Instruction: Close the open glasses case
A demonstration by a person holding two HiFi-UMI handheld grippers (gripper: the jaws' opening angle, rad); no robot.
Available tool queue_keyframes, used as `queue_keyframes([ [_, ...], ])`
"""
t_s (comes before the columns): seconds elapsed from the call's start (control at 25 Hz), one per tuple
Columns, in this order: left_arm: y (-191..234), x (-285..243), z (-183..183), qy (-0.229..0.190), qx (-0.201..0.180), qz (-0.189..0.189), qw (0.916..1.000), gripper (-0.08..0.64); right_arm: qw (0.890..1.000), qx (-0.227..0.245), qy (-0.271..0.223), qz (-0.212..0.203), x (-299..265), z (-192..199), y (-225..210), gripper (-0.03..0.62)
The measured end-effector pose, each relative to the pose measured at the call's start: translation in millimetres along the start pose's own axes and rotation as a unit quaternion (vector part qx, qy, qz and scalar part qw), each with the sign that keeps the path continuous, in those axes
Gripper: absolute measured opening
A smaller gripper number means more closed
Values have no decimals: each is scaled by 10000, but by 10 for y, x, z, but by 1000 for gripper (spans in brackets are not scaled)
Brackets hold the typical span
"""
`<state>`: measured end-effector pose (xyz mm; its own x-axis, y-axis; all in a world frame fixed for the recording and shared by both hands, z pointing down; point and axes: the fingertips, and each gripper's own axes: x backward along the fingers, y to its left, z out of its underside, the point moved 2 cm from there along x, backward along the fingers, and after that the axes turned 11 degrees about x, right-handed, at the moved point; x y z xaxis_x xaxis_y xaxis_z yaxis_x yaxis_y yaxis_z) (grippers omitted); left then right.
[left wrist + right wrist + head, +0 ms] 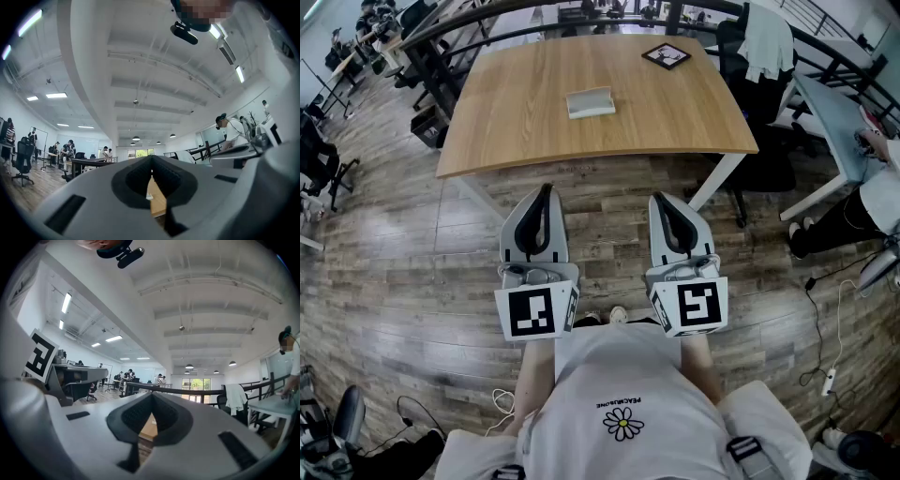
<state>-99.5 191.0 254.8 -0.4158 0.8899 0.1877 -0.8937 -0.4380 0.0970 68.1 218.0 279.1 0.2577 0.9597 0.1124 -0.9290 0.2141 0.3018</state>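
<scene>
The glasses case [591, 101], pale grey-white with its lid up, lies near the middle of the wooden table [516, 122]. Both grippers hover over the floor, well short of the table's near edge, and point toward it. My left gripper [546, 189] has its fingertips touching and holds nothing. The right gripper [660, 199] is shut and empty as well. In the left gripper view the jaws [151, 164] meet, and a sliver of the table with the small white case [149, 197] shows below them. The right gripper view shows the closed jaws [152, 398] over a strip of tabletop [149, 426].
A black framed card [666, 55] lies at the table's far right corner. A chair draped with a white garment [766, 42] stands to the right of the table. Another desk [830, 117] and a seated person [872, 192] are further right. Cables [834, 347] trail on the wood floor.
</scene>
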Motion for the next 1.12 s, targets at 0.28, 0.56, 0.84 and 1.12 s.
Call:
queue_keyframes([
  [0.28, 12, -18, 73, 40, -26, -127, 9999, 15, 9999, -43, 86, -39, -6, 98, -72, 8],
  [0.56, 30, -7, 128, 99, -45, -277, 9996, 15, 9994, -109, 80, -329, -20, 148, -29, 8],
  [0.84, 18, -26, 211, 175, -35, -367, 9992, 15, 9975, -187, 85, -678, -68, 234, 22, 8],
  [1.12, 73, 101, 108, 133, -125, -583, 9981, 15, 9961, -391, -11, -795, -128, 214, 46, 8],
])
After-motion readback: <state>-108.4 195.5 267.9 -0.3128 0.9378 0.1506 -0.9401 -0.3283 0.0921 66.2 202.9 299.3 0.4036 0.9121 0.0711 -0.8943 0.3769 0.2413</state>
